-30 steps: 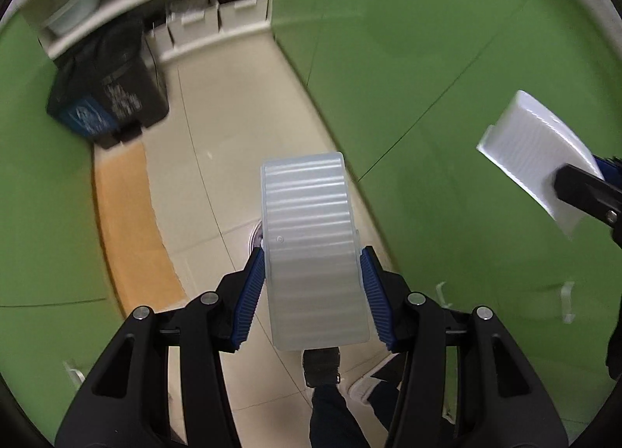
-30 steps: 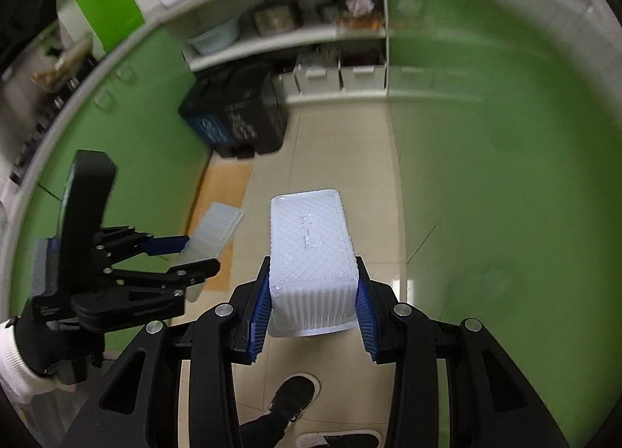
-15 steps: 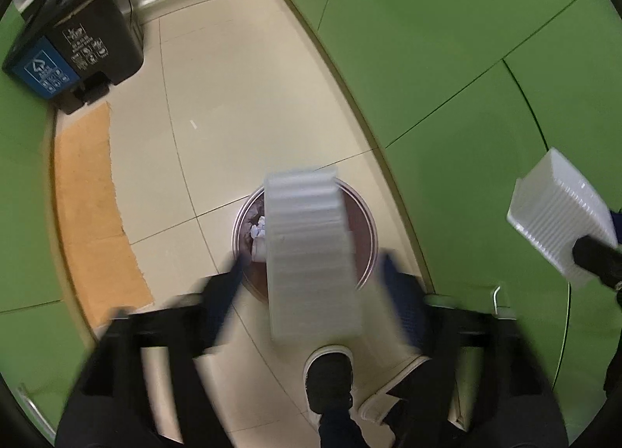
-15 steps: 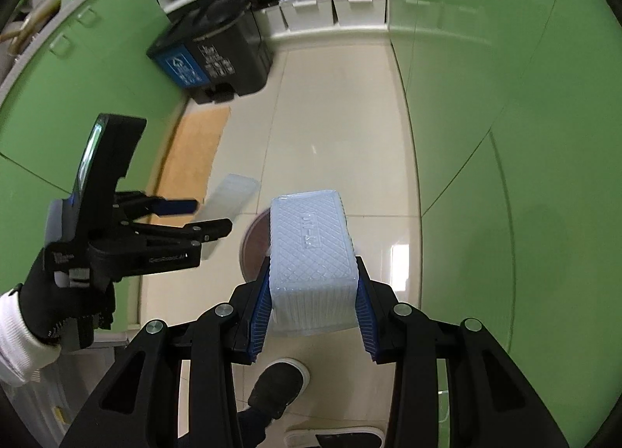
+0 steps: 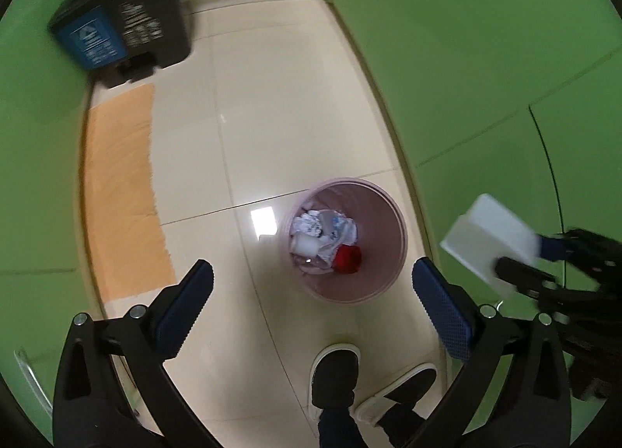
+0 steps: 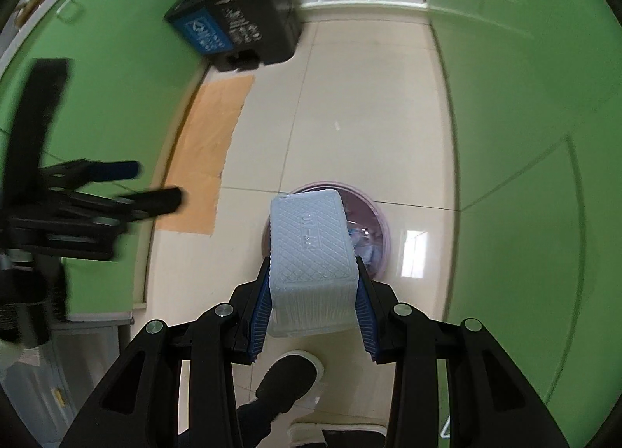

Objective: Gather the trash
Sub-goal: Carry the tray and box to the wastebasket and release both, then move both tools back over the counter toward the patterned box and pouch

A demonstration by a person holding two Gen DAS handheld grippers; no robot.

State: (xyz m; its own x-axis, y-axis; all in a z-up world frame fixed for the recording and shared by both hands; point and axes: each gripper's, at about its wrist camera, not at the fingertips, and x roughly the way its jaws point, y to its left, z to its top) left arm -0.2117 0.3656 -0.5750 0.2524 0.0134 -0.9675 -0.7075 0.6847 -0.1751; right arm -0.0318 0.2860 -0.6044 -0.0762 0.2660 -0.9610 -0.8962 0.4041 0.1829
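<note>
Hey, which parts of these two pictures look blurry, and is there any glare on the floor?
Left wrist view: the black and blue bin is smeared, as is the right gripper with its white plastic box; a bright glare patch sits on the tile beside the pink round wastebasket. Right wrist view: the left gripper is streaked by motion; glare lies right of the wastebasket.

Cream tiled floor (image 5: 295, 105) with thin grout lines, glare patch near the middle. Pink round bin (image 5: 383, 280) stands on it (crumpled paper and something red inside). Orange mat (image 5: 120, 191) lies flat along the left green cabinet. Black bin with a blue label (image 5: 128, 20) stands at the far end, just beyond the mat. Two black shoes (image 5: 334, 378) at the near edge
</note>
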